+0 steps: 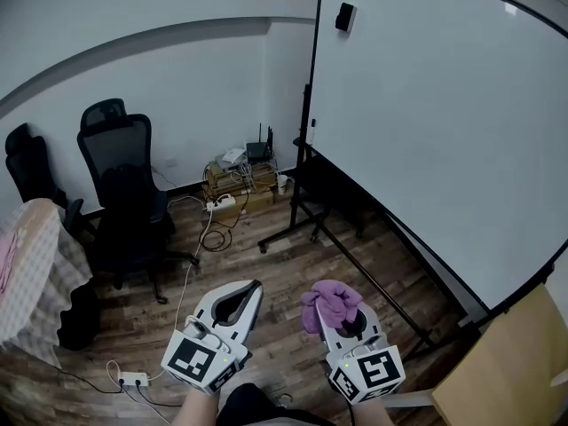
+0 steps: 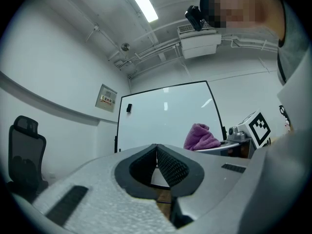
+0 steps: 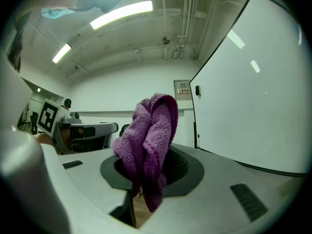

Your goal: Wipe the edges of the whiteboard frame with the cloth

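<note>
Bright, even indoor light
Ceiling tubes [image 3: 121, 13] glare above the whiteboard [image 3: 253, 82] and reflect on it; fisheye bending toward picture edges.

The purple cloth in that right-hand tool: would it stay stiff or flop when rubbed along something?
Probably floppy: the cloth bunches in soft folds in the right gripper. Its looped pile should grip rather than slip.
</note>
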The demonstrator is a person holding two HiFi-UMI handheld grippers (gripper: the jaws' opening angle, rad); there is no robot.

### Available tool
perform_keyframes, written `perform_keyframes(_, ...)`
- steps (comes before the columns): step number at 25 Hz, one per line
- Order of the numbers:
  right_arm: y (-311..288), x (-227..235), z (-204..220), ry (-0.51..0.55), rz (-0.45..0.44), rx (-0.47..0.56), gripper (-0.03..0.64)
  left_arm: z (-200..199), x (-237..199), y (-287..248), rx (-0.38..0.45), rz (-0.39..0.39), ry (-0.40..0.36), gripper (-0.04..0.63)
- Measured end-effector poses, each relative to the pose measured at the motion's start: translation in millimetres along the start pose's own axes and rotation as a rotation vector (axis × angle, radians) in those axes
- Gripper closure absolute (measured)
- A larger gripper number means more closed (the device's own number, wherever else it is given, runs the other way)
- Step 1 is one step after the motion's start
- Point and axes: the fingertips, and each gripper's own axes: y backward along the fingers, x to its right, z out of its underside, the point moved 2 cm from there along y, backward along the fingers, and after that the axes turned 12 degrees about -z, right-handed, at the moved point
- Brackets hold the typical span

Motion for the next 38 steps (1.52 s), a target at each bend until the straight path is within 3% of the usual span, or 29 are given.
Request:
perform_keyframes(13,-44,30,6,-0.024,0.019,-0.007,0.511,8,-32,-45,-0.003,0.021,0.013,0.578)
perform_keyframes(29,-187,85,13,-0.061,0.124,-0.023,0.511,32,-157,-153,-0.017,0.107,0.038,0.578)
perform_keyframes(38,-255,93,15,-0.07,0.179,-0.028,0.511,39,-220,-189,-0.018,0.158,0.057,0.578)
